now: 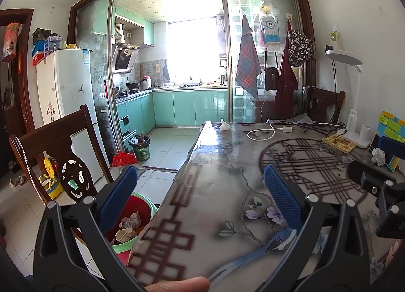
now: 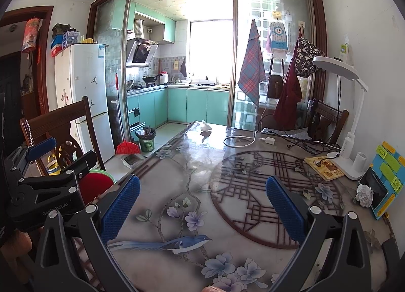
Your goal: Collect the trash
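My left gripper [image 1: 200,180] is open and empty, over the table's left edge. Below it a red bin with a green rim [image 1: 145,209] holds crumpled paper scraps [image 1: 130,223]. My right gripper [image 2: 202,190] is open and empty above the table [image 2: 202,165]. A crumpled paper ball [image 2: 364,194] lies at the table's right side beside a phone stand; it also shows in the left wrist view [image 1: 379,156]. A white tissue wad [image 2: 205,125] lies at the table's far edge, also in the left wrist view [image 1: 224,124]. The left gripper body [image 2: 48,185] shows left of the right one.
A white charger cable [image 2: 243,141], black cords [image 2: 303,143], a yellow book [image 2: 324,168], a white desk lamp [image 2: 351,145] and a phone on a blue stand [image 2: 379,188] sit on the table. Wooden chairs [image 1: 50,145] stand left and far right. A green floor bin [image 1: 141,147] and red broom [image 1: 124,159] are by the kitchen door.
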### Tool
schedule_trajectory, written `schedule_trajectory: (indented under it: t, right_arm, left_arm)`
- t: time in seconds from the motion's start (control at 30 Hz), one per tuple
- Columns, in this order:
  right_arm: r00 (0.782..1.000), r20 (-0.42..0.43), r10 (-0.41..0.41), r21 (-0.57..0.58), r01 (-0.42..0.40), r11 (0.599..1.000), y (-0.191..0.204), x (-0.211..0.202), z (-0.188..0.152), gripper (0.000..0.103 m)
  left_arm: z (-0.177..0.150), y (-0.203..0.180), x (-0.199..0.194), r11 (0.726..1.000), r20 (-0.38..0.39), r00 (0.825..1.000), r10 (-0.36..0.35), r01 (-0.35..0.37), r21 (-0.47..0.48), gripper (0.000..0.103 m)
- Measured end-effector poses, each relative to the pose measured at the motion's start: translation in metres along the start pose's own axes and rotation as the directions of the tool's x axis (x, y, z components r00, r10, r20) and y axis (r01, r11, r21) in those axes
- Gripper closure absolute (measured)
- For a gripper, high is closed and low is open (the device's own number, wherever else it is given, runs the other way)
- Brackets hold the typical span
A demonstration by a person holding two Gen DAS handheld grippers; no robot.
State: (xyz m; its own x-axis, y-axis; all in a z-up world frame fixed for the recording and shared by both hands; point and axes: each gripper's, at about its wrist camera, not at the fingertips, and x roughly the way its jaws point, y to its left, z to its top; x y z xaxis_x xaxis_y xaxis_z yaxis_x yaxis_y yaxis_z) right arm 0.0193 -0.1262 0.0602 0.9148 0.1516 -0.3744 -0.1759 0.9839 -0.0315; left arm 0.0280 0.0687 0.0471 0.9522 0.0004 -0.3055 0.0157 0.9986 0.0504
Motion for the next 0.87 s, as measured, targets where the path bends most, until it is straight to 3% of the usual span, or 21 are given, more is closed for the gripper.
schedule_trajectory:
  t: [0.5,0.63,0.87]
  right_arm:
    - [1.000,-0.002,0.000,-0.001,0.000,1.000,0.001,0.001,0.000,0.006]
    - [1.000,-0.003,-0.002,0.000,0.002,1.000,0.002,0.000,-0.001,0.006]
    - [1.000,-0.004,0.002,-0.003,-0.002,1.000,0.004,0.000,-0.004,0.006]
  left_arm:
    - [0.000,0.000,-0.003,1.000,0.013,1.000,-0.006,0.006,-0.001,0.005]
    - [-0.001,-0.007,-0.013,0.999,0.072,0.997,0.001,-0.005,0.045,0.005]
    - [-0.001,-0.014,-0.011,0.997,0.066,0.998,0.011,-0.016,0.074,0.005]
